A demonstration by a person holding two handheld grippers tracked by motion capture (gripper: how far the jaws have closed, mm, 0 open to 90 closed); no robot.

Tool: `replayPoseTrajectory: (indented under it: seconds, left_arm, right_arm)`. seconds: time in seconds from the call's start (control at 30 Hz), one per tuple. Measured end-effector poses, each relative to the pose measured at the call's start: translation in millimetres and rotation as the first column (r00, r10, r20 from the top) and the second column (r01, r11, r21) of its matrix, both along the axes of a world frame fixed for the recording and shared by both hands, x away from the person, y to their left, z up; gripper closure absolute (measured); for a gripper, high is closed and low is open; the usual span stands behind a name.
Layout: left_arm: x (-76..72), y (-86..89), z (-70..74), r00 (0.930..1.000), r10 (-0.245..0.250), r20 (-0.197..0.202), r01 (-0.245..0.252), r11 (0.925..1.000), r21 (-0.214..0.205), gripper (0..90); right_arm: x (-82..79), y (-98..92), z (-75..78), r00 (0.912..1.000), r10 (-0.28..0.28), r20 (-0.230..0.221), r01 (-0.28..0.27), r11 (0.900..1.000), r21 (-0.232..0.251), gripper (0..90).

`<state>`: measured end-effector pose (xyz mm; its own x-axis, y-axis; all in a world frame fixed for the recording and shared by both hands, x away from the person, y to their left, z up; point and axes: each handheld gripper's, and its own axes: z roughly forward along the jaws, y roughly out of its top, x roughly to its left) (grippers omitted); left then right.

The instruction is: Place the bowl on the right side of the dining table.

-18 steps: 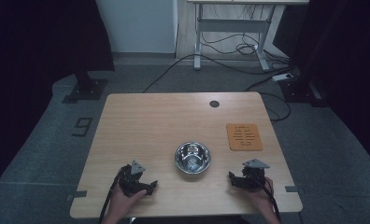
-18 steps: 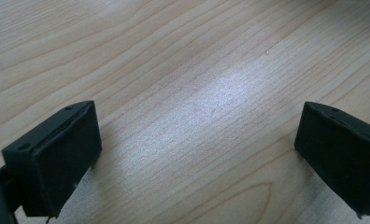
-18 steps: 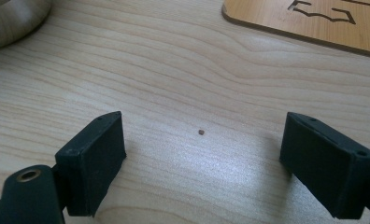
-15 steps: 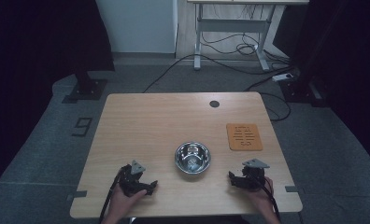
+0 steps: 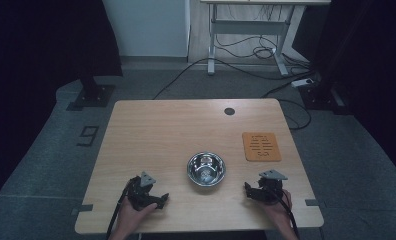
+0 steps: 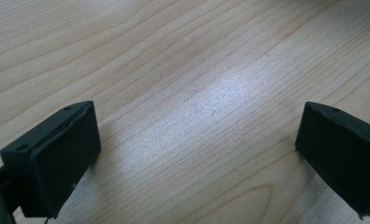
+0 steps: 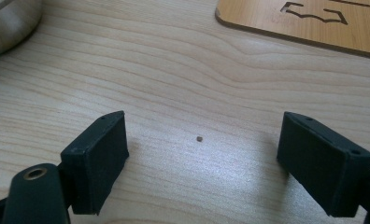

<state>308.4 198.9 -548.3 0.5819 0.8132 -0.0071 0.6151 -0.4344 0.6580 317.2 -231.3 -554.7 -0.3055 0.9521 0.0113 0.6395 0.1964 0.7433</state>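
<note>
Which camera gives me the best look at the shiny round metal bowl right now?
The high view: the shiny round metal bowl shows whole, open side up, mid-table between both claws. The right gripper view catches just a curved slice of its wall at the top-left corner.

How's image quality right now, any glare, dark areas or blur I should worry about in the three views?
High view: table evenly lit, surroundings very dark, bright reflections inside the metal bowl. Left gripper view: pale sheen on the wood between the open jaws of the left hand-held gripper. Right gripper view: sharp wood grain, the bowl's edge soft, the mat clear.
</note>
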Motion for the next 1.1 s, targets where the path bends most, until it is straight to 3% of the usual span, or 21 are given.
replayPoseTrajectory:
  seconds: [0.17, 0.27, 0.4, 0.6, 1.1]
  left_arm:
    - [0.0, 0.0, 0.0, 1.0, 0.0, 0.0, 0.0, 1.0, 0.0, 0.0]
    - [0.0, 0.0, 0.0, 1.0, 0.0, 0.0, 0.0, 1.0, 0.0, 0.0]
    - [0.0, 0.0, 0.0, 1.0, 0.0, 0.0, 0.0, 1.0, 0.001, 0.0]
    - [0.0, 0.0, 0.0, 1.0, 0.0, 0.0, 0.0, 1.0, 0.0, 0.0]
    - [0.0, 0.0, 0.0, 1.0, 0.0, 0.0, 0.0, 1.0, 0.001, 0.0]
  right_arm:
    - [-1.3, -0.5, 1.0, 1.0, 0.003, 0.001, -0.003, 1.0, 0.002, 19.8]
    - [-1.6, -3.7, 5.5, 1.0, 0.002, -0.004, -0.002, 0.9994, 0.033, 20.1]
    - [-5.0, -5.8, 18.7, 0.9999, 0.006, 0.015, -0.007, 0.9981, 0.062, 19.4]
    - [-8.6, -2.8, 49.7, 0.9961, 0.048, 0.074, -0.055, 0.9944, 0.09, 18.6]
    - [0.1, 6.4, 66.8, 0.9942, 0.068, 0.083, -0.079, 0.9871, 0.139, 18.5]
